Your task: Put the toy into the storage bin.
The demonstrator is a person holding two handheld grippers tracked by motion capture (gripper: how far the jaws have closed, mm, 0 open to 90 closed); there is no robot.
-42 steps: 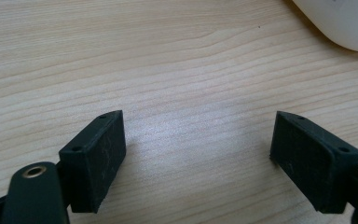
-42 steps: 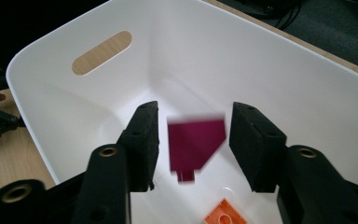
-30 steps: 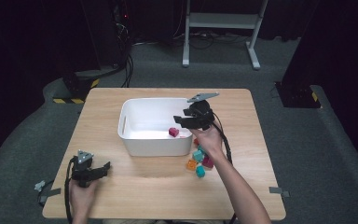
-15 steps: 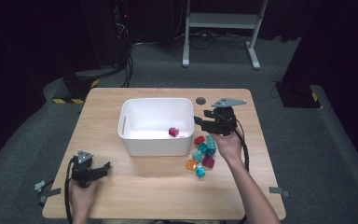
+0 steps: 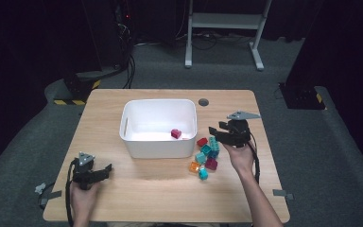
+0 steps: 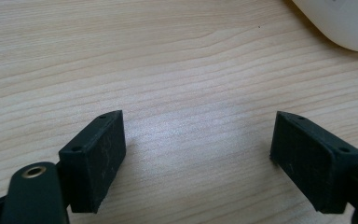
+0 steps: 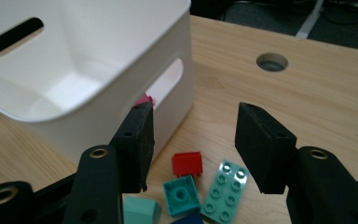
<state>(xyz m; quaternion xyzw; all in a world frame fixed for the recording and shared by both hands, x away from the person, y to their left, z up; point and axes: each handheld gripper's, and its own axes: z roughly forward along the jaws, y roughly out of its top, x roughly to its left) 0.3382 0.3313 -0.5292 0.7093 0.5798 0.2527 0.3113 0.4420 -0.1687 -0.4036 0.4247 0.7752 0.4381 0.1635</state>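
Note:
A white bin [image 5: 137, 142] stands mid-table with one magenta brick [image 5: 175, 134] inside. Right of it lies a pile of loose bricks: a red one [image 5: 202, 141] [image 7: 187, 163], teal ones [image 5: 206, 150] [image 7: 226, 189], an orange one [image 5: 194, 167] and a dark magenta one [image 5: 211, 163]. My right gripper [image 5: 216, 133] [image 7: 193, 140] hovers open over the pile's far end, beside the bin's right wall [image 7: 121, 112], with nothing between its jaws. My left gripper [image 5: 105, 170] [image 6: 198, 154] rests open at the table's front left, over bare wood.
A round cable hole [image 5: 203, 102] [image 7: 271, 61] sits in the tabletop behind the bin. The bin's corner [image 6: 345, 23] shows at the top right of the left gripper view. Beyond the table are a white stand [image 5: 227, 28] and dark floor.
My right gripper has drawn back from over the bin to the right and now hangs above the brick pile. The magenta brick lies in the bin. The left gripper has stayed put.

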